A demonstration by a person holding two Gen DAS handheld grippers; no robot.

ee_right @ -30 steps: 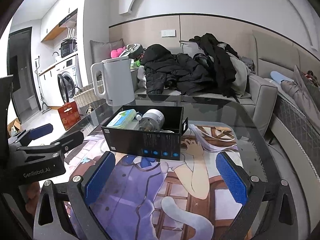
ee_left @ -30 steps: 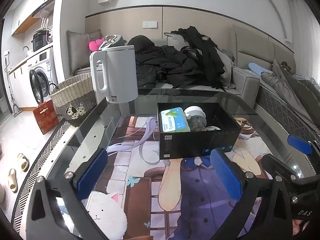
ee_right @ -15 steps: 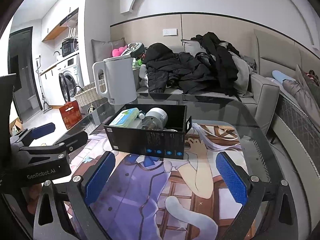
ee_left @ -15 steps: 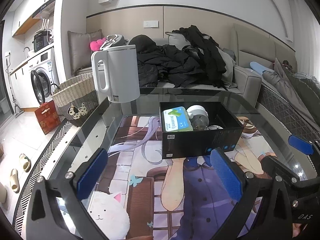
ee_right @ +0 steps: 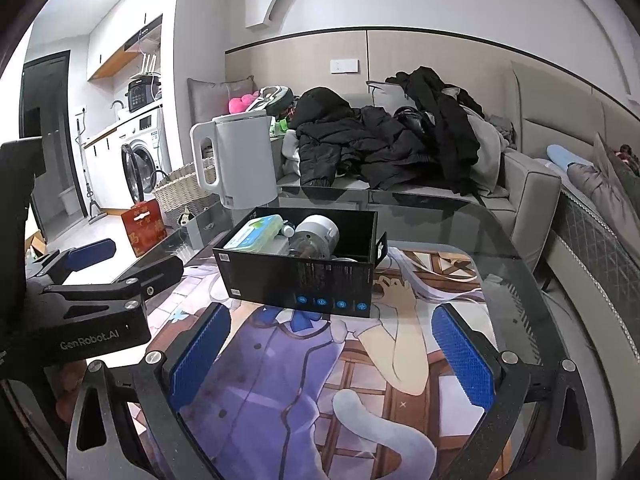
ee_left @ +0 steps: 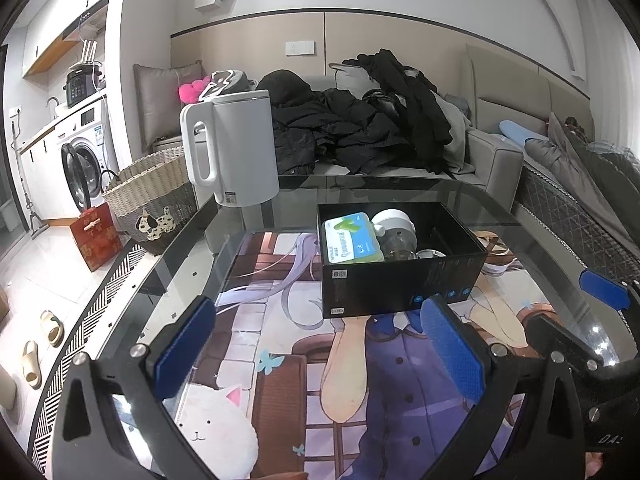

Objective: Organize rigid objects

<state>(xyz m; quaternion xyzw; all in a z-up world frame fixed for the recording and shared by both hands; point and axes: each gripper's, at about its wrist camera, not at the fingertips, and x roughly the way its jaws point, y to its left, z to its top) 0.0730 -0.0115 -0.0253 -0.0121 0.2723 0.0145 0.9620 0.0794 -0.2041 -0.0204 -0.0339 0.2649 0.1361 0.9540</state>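
Glass table [ee_left: 400,196] with box [ee_left: 400,280] holding a green pack [ee_left: 350,238] and jar [ee_right: 314,236]: your left gripper [ee_left: 316,344] and right gripper [ee_right: 332,354] hover open and empty, so next you likely reach for the kettle [ee_left: 236,148].

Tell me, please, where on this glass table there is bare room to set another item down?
Free patches: the printed mat between the black box and both open claws, and the glass behind the box toward the sofa. Crowded: the box's left half, and the corner holding the white kettle.
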